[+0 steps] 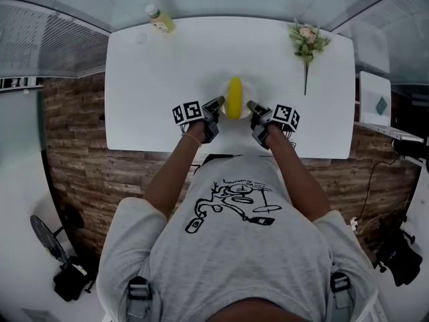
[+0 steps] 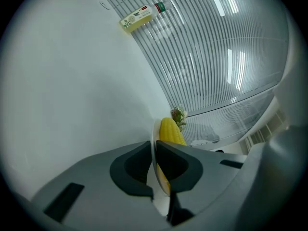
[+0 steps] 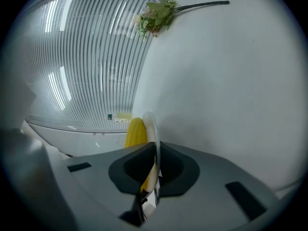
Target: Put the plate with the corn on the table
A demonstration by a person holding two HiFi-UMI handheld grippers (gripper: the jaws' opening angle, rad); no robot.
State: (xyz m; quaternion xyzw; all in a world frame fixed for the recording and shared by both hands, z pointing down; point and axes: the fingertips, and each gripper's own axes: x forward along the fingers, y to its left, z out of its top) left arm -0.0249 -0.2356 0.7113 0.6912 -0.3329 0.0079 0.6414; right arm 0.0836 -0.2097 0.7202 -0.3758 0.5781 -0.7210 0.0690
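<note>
A small white plate (image 1: 247, 90) carries a yellow corn cob (image 1: 234, 98) over the near middle of the white table (image 1: 161, 79). My left gripper (image 1: 219, 103) grips the plate's left rim and my right gripper (image 1: 251, 105) its right rim. In the left gripper view the jaws (image 2: 154, 146) are shut on the thin plate edge (image 2: 154, 133), with the corn (image 2: 170, 131) just behind. The right gripper view has the jaws (image 3: 157, 148) clamped on the plate rim (image 3: 150, 126), beside the corn (image 3: 135, 131). Whether the plate touches the table I cannot tell.
A yellow-labelled bottle (image 1: 159, 17) lies at the table's far left corner, also seen in the left gripper view (image 2: 142, 16). A flower sprig (image 1: 307, 42) lies at the far right (image 3: 156, 14). The table's near edge runs just below my grippers.
</note>
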